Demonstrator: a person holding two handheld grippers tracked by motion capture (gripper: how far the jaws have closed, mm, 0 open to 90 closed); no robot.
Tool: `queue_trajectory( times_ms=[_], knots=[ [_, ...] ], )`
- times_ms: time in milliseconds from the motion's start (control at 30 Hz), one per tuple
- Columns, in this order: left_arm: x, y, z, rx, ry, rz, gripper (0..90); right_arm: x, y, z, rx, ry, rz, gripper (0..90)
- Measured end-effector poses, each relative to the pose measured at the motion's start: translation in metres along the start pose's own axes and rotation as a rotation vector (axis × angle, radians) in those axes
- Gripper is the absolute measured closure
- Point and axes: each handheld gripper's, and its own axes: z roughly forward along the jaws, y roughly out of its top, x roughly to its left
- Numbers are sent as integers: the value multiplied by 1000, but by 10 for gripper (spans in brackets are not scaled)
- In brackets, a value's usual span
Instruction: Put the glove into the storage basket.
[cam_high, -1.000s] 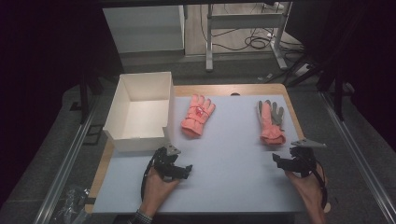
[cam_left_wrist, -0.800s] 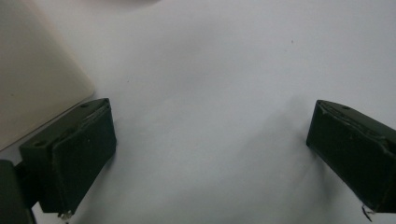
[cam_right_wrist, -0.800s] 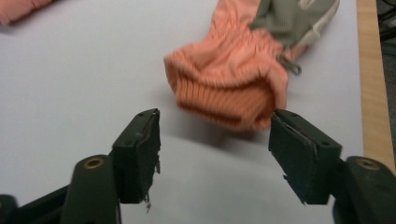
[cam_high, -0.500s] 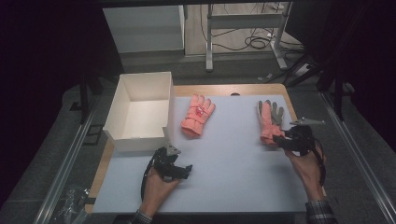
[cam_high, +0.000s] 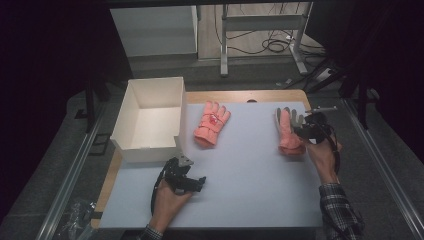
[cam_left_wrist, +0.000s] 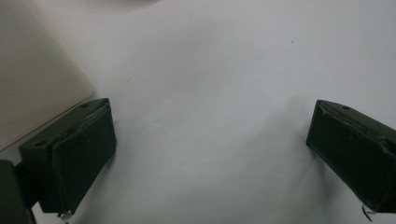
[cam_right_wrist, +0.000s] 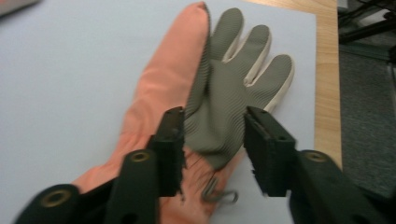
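While my right hand is covering part of the right gripper (cam_high: 302, 131) from above, its own view is showing the jaws parted over the right glove (cam_right_wrist: 205, 102), whose ribbed grey palm is lying on smooth salmon fabric; whether they touch it, I cannot tell. I am holding the left gripper (cam_high: 196, 181) spread wide over the pale mat (cam_left_wrist: 210, 84), beside the white box (cam_high: 150, 120). The other glove (cam_high: 211, 124) is lying mid-mat.

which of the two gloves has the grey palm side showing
The glove on the right, the one the right gripper straddles with open jaws. Its grey ribbed palm faces up, while the glove near the box shows only orange fabric.
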Motion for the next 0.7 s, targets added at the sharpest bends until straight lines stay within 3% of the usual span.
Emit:
queue_trajectory(
  times_ms=[167, 300, 367, 467, 700],
  knots=[
    [0, 0, 0, 0, 0, 0, 13, -4, 4, 16, 22, -14, 10, 525],
    [0, 0, 0, 0, 0, 0, 13, -5, 4, 33, 75, -19, 18, 528],
    [0, 0, 0, 0, 0, 0, 13, -6, 3, 38, 88, -11, 33, 598],
    [0, 0, 0, 0, 0, 0, 13, -4, 0, 41, 92, -11, 40, 805],
    [0, 0, 0, 0, -1, 0, 13, -3, 0, 36, 71, -2, 58, 844]
  ],
)
